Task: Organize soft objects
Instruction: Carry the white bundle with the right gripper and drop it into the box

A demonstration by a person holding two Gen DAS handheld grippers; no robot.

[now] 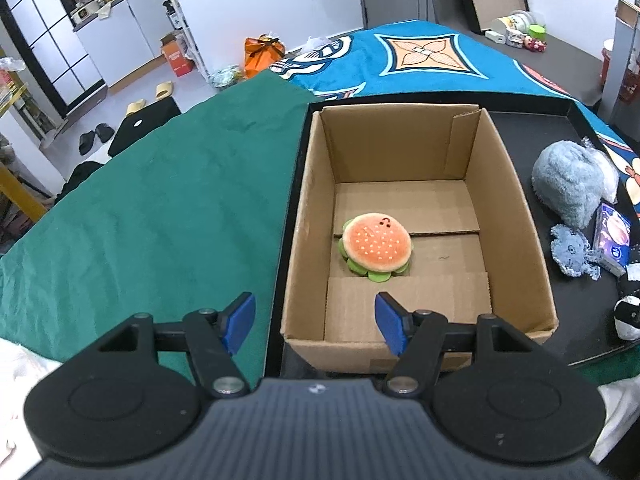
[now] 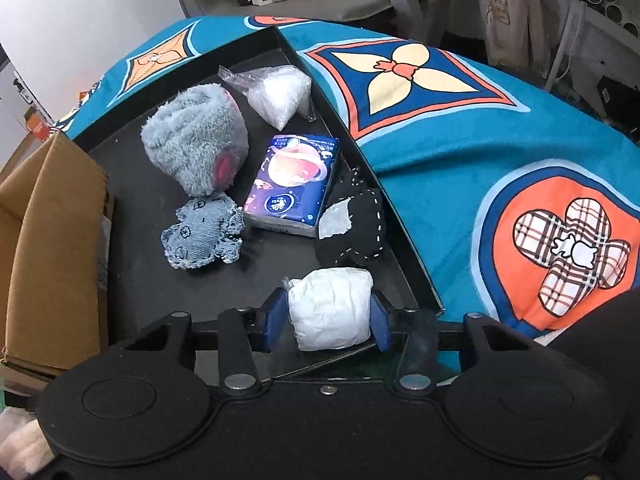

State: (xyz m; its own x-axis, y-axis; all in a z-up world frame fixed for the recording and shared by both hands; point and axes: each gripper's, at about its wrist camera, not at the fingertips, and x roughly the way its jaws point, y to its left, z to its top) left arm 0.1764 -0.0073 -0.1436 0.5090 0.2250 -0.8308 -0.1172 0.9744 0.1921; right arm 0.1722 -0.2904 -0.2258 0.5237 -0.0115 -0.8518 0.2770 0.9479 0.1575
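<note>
A cardboard box (image 1: 308, 208) stands in a black tray (image 2: 132, 272), with a plush hamburger (image 1: 378, 246) on its floor. My left gripper (image 1: 316, 322) is open and empty above the box's near wall. My right gripper (image 2: 330, 318) is shut on a white soft packet (image 2: 330, 306), just above the tray's near end. On the tray lie a grey fluffy plush (image 2: 196, 136), a denim plush (image 2: 202, 230), a tissue pack (image 2: 292, 178), a black stitched plush (image 2: 356, 220) and a clear bag of white stuffing (image 2: 280, 94).
The tray sits on a bed with a green cloth (image 1: 140, 208) on the left and a blue patterned blanket (image 2: 500, 140) on the right. The box's corner (image 2: 44, 240) stands to the left of my right gripper.
</note>
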